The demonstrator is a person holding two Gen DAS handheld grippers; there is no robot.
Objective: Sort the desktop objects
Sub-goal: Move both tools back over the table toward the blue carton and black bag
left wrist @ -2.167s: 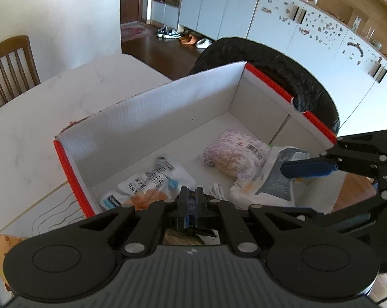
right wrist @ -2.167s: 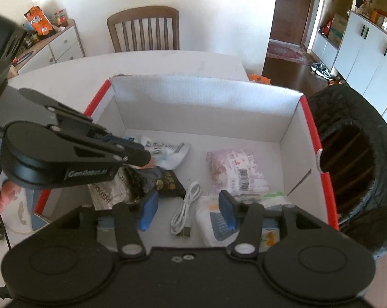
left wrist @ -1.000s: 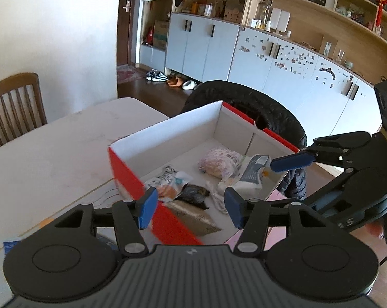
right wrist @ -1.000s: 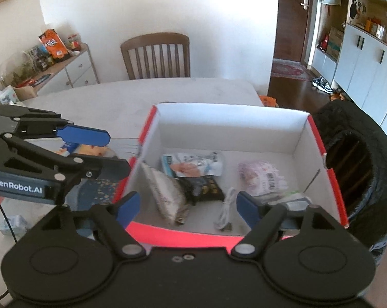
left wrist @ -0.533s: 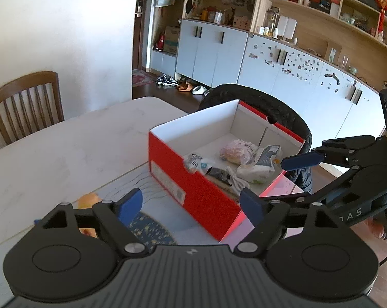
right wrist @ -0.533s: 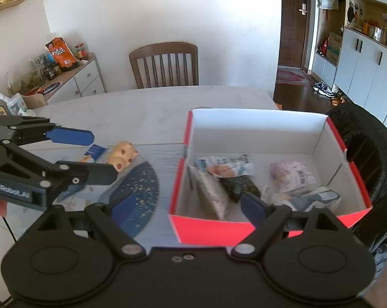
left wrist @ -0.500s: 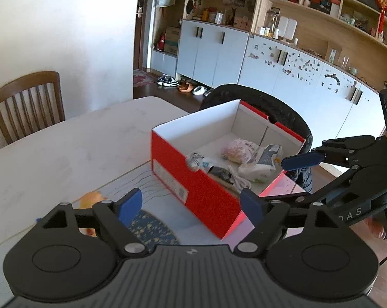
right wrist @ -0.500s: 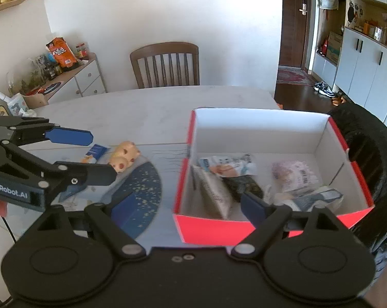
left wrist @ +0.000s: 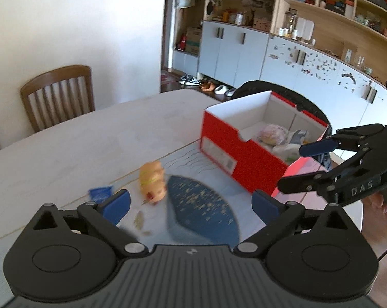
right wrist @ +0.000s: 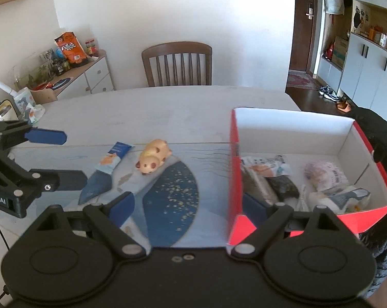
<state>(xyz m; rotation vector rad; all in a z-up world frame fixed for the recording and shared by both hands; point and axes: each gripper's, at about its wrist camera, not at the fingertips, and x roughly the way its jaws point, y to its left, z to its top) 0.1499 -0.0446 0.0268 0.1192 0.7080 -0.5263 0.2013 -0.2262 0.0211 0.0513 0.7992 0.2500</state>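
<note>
A red shoebox (right wrist: pixel 235 179) stands on the right of the table and holds snack packets (right wrist: pixel 267 169), a white cable (right wrist: pixel 302 195) and a pink bag (right wrist: pixel 324 177). To its left, on a blue-patterned mat (right wrist: pixel 172 200), lie a tan toy hamster (right wrist: pixel 153 160) and a blue sachet (right wrist: pixel 113 156). My left gripper (left wrist: pixel 190 202) hovers near the hamster (left wrist: pixel 152 179), its jaws opening with nothing between them. My right gripper (right wrist: pixel 188 206) is open and empty above the mat, by the box's left wall. In the left wrist view the right gripper (left wrist: pixel 301 166) reaches in beside the box (left wrist: pixel 244 154).
A wooden chair (right wrist: pixel 176 63) stands at the table's far side. A black round seat (right wrist: pixel 383 138) sits behind the box, past the table's right edge. A sideboard (right wrist: pixel 72 77) with snacks and jars lines the left wall. The pale tabletop (right wrist: pixel 167 110) stretches beyond the mat.
Both grippers pulled back out of the box and shifted left over the mat. The left jaws went from shut to wide apart. The hamster and sachet came into view.
</note>
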